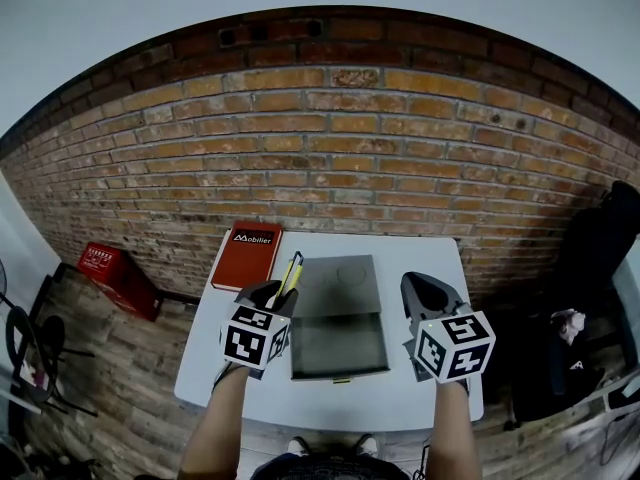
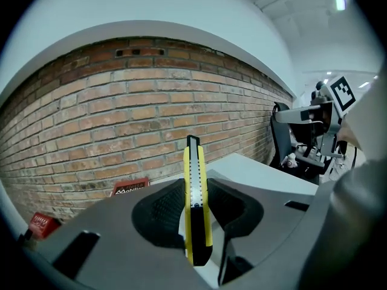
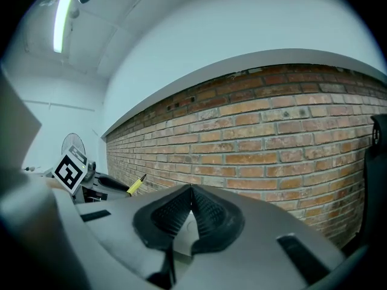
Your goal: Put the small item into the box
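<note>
The yellow utility knife (image 2: 196,204) stands upright, pinched between the left gripper's (image 1: 268,298) pads, at ten o'clock of the open grey box (image 1: 340,373) on the white table (image 1: 400,400); the right gripper (image 3: 191,193), jaws pressed together on nothing, hovers at the box's three o'clock; a red book (image 1: 247,255) lies at eleven.

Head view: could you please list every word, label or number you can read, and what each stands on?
"Mobilier": white print on the red book lying on the white table.
Red crate on the floor: white print, too small to read.
Nothing else is legible.
</note>
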Demonstrator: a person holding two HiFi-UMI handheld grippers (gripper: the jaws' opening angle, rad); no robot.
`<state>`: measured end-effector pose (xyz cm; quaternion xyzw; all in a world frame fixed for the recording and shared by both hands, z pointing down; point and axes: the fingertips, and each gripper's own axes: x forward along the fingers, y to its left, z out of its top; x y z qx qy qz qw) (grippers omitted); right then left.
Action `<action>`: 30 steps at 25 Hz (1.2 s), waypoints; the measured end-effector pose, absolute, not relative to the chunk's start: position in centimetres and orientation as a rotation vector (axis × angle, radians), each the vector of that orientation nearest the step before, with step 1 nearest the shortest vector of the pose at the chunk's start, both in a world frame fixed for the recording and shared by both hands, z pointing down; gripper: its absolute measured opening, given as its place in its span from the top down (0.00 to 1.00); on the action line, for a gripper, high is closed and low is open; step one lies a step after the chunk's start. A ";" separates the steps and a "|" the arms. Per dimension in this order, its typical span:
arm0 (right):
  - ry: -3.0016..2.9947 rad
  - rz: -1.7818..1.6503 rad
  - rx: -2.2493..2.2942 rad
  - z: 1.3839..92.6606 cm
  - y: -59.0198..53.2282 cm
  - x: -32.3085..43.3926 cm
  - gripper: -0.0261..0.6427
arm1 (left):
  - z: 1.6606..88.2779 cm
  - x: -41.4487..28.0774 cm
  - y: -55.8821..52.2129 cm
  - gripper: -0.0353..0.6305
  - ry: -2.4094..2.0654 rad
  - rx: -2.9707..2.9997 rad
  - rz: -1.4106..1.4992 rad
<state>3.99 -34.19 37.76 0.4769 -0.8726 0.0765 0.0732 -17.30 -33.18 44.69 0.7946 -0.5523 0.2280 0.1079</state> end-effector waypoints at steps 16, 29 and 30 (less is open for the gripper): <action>-2.583 0.231 1.449 38.6 -33.0 4.5 0.93 | 50.1 -11.8 -33.1 0.75 -1.284 2.446 0.989; -2.549 0.242 1.465 39.4 -32.0 5.3 0.93 | 54.8 -9.9 -32.3 0.75 -1.061 2.433 1.210; -2.546 0.243 1.468 39.4 -31.9 5.4 0.93 | 55.2 -9.8 -32.3 0.75 -1.045 2.429 1.224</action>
